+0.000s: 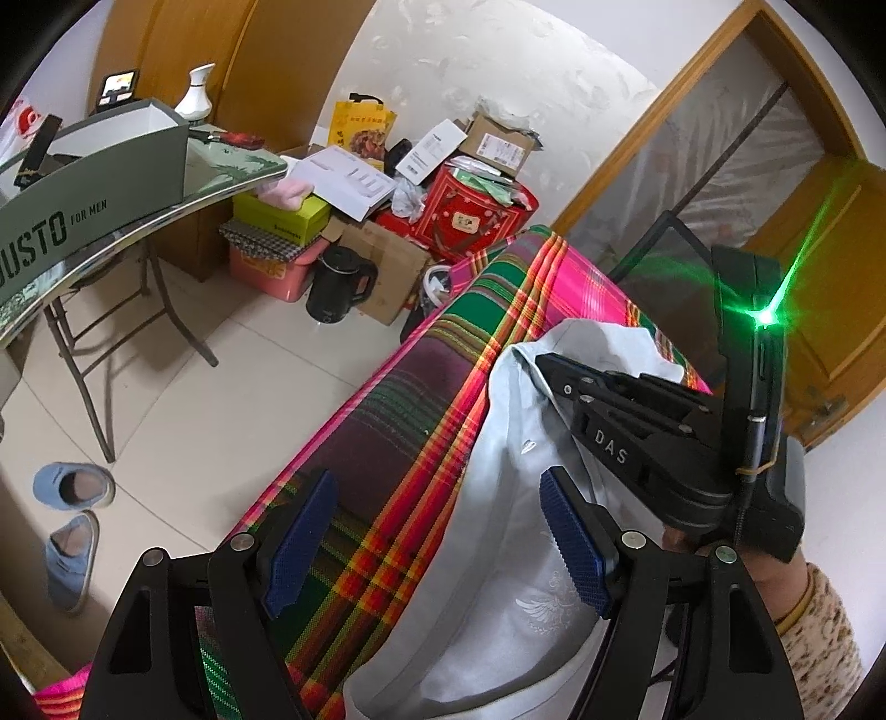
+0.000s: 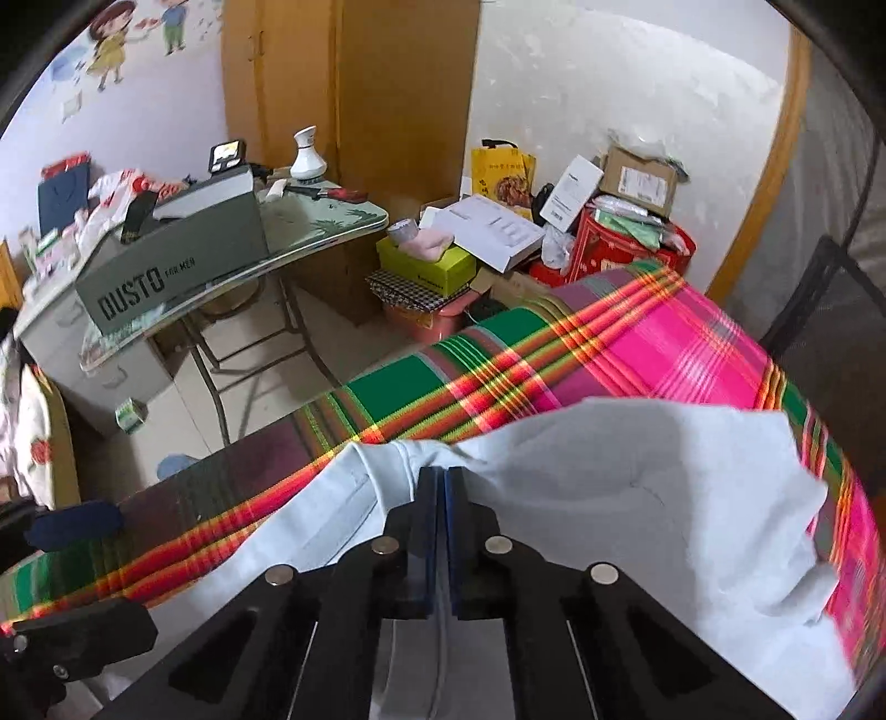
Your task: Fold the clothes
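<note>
Clutter at top centre of both views: yellow-green box [image 1: 285, 213], red tin [image 1: 470, 213], cardboard boxes [image 1: 501, 141], black kettle [image 1: 338, 282] on the floor tiles. Folding table [image 1: 166, 207] runs in from the left edge carrying a grey-green "FOR MEN" box [image 1: 94, 188] and a white vase [image 1: 195, 94]; its legs stand on the tiled floor left of the bed. Two blue slippers [image 1: 72, 518] sit lower left. Plaid bedsheet [image 1: 387, 443] drops over the bed's edge along the left diagonal; open floor between that edge and the table legs. Pale blue shirt [image 1: 498, 554] lies on the sheet, lower centre-right. Left gripper [image 1: 437, 543]: jaws spread wide, nothing held, right pad over the shirt, left pad over the sheet. Right gripper [image 2: 441, 531]: pads pressed together with shirt fabric pinched between them near its left end. Only the left view shows the right gripper's body, a green flare and a patterned sleeve [image 1: 819, 626] at right; only the right view shows cartoon wall stickers [image 2: 127, 39] upper left.
</note>
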A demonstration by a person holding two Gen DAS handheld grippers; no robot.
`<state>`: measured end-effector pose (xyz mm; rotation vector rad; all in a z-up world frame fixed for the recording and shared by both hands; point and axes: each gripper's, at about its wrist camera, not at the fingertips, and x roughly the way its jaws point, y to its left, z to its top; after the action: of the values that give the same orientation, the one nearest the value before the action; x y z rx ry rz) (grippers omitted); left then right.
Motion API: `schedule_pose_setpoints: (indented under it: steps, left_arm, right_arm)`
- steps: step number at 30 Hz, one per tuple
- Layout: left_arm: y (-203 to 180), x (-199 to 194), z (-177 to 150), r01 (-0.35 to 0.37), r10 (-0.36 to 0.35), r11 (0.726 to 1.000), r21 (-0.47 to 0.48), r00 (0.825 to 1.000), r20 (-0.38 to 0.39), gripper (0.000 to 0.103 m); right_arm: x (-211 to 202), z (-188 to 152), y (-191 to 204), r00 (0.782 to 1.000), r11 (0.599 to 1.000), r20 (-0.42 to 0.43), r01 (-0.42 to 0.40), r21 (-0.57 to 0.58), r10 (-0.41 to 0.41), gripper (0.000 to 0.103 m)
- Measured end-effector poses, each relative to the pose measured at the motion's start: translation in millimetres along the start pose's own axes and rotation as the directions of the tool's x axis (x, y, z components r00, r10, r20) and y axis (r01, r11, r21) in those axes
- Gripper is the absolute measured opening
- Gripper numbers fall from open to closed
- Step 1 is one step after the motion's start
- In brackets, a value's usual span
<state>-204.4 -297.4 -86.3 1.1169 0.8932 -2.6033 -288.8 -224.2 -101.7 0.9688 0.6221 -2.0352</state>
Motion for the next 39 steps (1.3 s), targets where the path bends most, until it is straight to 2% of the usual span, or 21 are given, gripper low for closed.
schedule_pose_setpoints:
  steps: [3,7,11,12,14,16,18,22,25,28,31,33,36,38,39]
  left_arm:
    - [0,0,-1,0.005,-0.005,1.0,0.0,1.0,0.004,0.078]
    - [-3,-2,-2,0.014,-0.014,1.0,0.012,1.0,0.007,0.077]
    - [-21,6,-3,0.036,-0.031,0.993,0.108,0.998,-0.051,0.078]
    - [-27,9,-6,0.023,-0.012,0.991,0.135,0.997,-0.082,0.077]
    - [-45,-3,-16,-0.031,0.051,0.974,0.225,0.995,-0.086,0.078]
    - [-54,-21,-29,0.011,0.011,0.964,0.267,0.997,-0.08,0.078]
    - [-60,-42,-42,0.064,-0.035,0.955,0.288,0.994,-0.106,0.078]
    - [-63,-72,-62,0.048,-0.018,0.948,0.314,0.995,-0.099,0.078]
    - [-64,-94,-79,0.068,-0.032,0.948,0.31,0.992,-0.119,0.078]
    - [-74,-105,-99,0.103,-0.053,0.932,0.347,0.987,-0.151,0.078]
    - [-92,-106,-127,0.148,-0.066,0.899,0.412,0.976,-0.206,0.078]
    - [-106,-102,-149,0.177,-0.063,0.865,0.469,0.967,-0.249,0.078]
    - [-122,-93,-182,0.229,-0.053,0.819,0.526,0.943,-0.328,0.078]
    - [-131,-92,-204,0.245,-0.039,0.782,0.573,0.937,-0.347,0.078]
    - [-133,-93,-211,0.238,-0.029,0.768,0.595,0.94,-0.34,0.078]
  right_arm:
    - [-13,-2,-13,1.0,0.998,0.013,-0.016,0.057,0.015,0.004]
    - [-58,-20,-39,0.998,0.993,0.024,0.051,0.108,-0.054,0.006]
    - [-103,-40,-65,0.992,0.98,0.031,0.116,0.16,-0.123,0.008]
    - [-117,-49,-72,0.99,0.975,0.03,0.129,0.183,-0.137,0.008]
    - [-147,-71,-85,0.987,0.962,0.025,0.148,0.228,-0.158,0.009]
    - [-175,-96,-91,0.98,0.949,0.009,0.189,0.253,-0.197,0.01]
    - [-205,-124,-94,0.976,0.942,-0.01,0.214,0.257,-0.219,0.011]
    - [-270,-181,-103,0.96,0.91,-0.011,0.271,0.313,-0.281,0.013]
    - [-316,-225,-108,0.941,0.868,-0.02,0.321,0.38,-0.339,0.016]
    - [-347,-258,-108,0.935,0.841,-0.021,0.329,0.43,-0.355,0.016]
    - [-361,-297,-100,0.941,0.834,-0.054,0.321,0.449,-0.333,0.021]
    - [-362,-328,-87,0.939,0.838,-0.098,0.339,0.428,-0.33,0.021]
    - [-362,-368,-75,0.945,0.836,-0.127,0.325,0.441,-0.301,0.021]
    - [-359,-390,-70,0.942,0.825,-0.154,0.336,0.455,-0.299,0.021]
    - [-359,-402,-68,0.945,0.82,-0.159,0.328,0.468,-0.287,0.021]
